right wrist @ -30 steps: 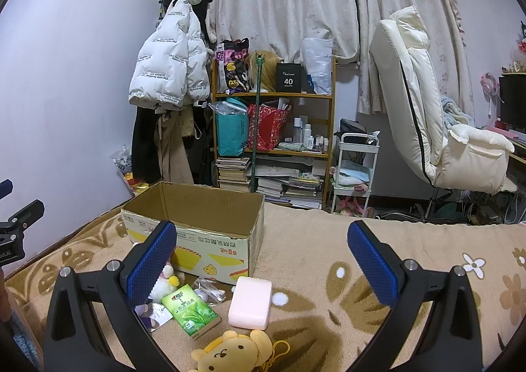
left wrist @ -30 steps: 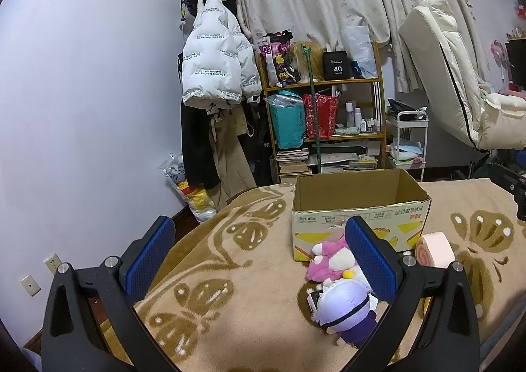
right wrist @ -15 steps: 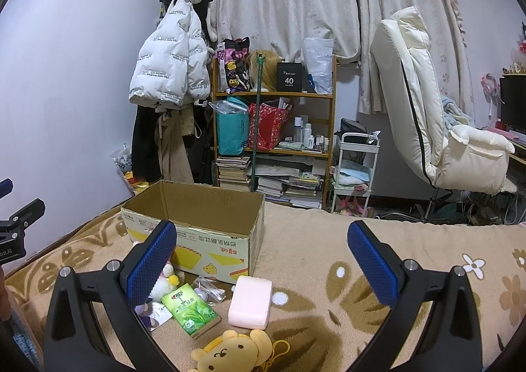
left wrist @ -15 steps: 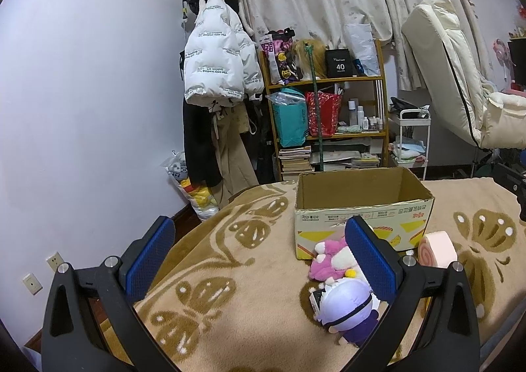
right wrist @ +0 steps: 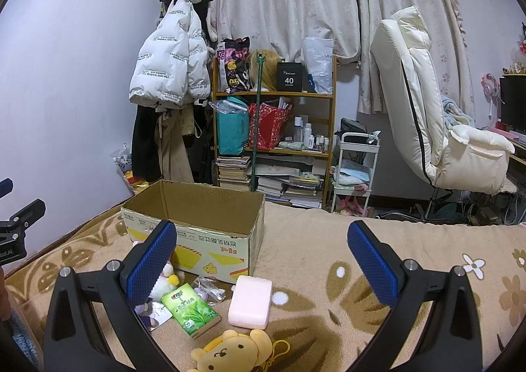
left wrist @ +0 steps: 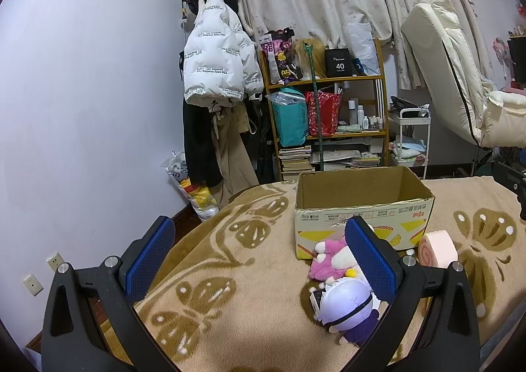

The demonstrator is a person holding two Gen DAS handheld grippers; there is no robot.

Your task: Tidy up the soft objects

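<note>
An open cardboard box (left wrist: 363, 204) (right wrist: 197, 224) stands on a tan blanket. In front of it lie a pink plush (left wrist: 328, 260), a round white-and-purple plush (left wrist: 348, 309), a pink swirl-roll cushion (left wrist: 437, 247) (right wrist: 251, 301), a green tissue pack (right wrist: 190, 308), a clear plastic packet (right wrist: 210, 288) and a yellow bear plush (right wrist: 236, 354). My left gripper (left wrist: 259, 260) hovers open, left of the plushes. My right gripper (right wrist: 263, 260) is open above the cushion and tissue pack. Neither holds anything.
The patterned blanket (left wrist: 230, 273) covers a bed whose left edge drops to the floor by the wall. Behind stand a cluttered shelf (right wrist: 274, 141), hanging coats (left wrist: 217, 59), a small white cart (right wrist: 356, 171) and a cream reclining chair (right wrist: 437, 128).
The left view has drifted slightly, so the box and plushes sit a little further right and lower. The right view is nearly unmoved. Both grippers stay open.
</note>
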